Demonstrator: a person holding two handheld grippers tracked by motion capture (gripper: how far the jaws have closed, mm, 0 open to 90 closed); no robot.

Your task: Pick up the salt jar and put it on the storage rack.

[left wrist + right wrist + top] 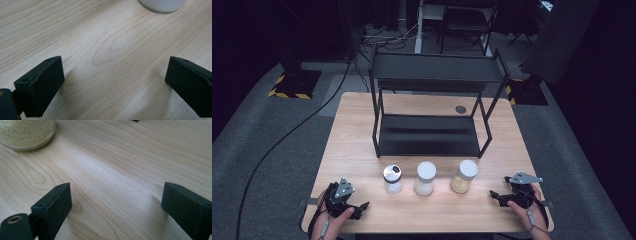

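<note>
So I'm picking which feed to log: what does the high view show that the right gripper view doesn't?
High view alone: the black two-tier rack, the shaker-lid jar, the white-filled jar, the left gripper and both hands. Right gripper view alone: a close look at its own open jaws with bare wood between them, and the grainy yellow fill at the jar's base. Shared: the wooden table, the yellow-grain jar and the right gripper.
</note>
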